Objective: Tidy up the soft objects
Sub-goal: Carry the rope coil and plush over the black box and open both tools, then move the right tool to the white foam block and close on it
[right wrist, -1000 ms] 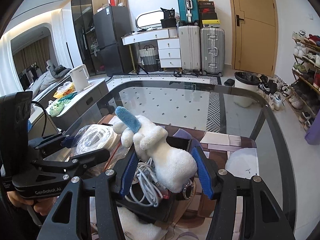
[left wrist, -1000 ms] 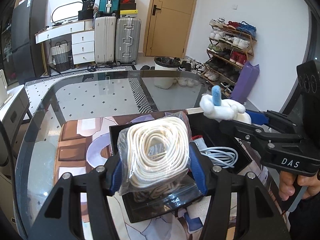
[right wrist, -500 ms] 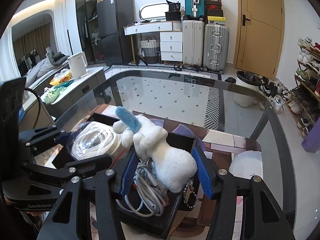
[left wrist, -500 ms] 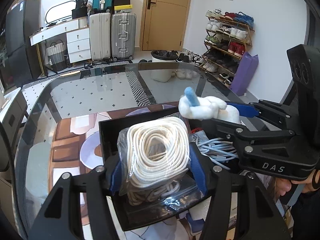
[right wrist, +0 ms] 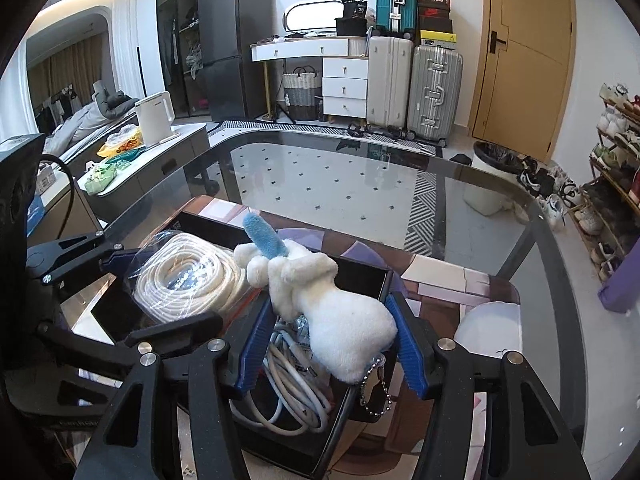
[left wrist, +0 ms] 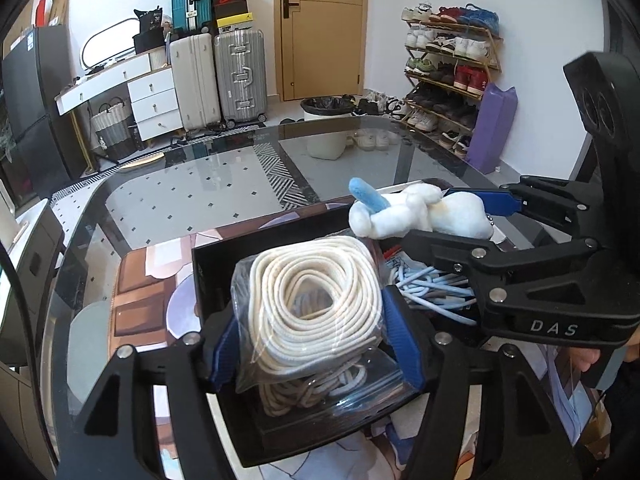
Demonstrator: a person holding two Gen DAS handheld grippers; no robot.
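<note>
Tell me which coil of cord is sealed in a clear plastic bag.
The cream rope coil in the left tool, bagged. The pale blue cable bundle beneath the plush toy lies bare in the black box.

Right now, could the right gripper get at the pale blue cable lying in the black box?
Probably not: the right gripper is shut on the white plush toy, which sits directly over the pale blue cable in the black box.

A bagged white rope coil [left wrist: 316, 312] and white plush toy [right wrist: 340, 320] sit over the black box [left wrist: 208, 276].
</note>
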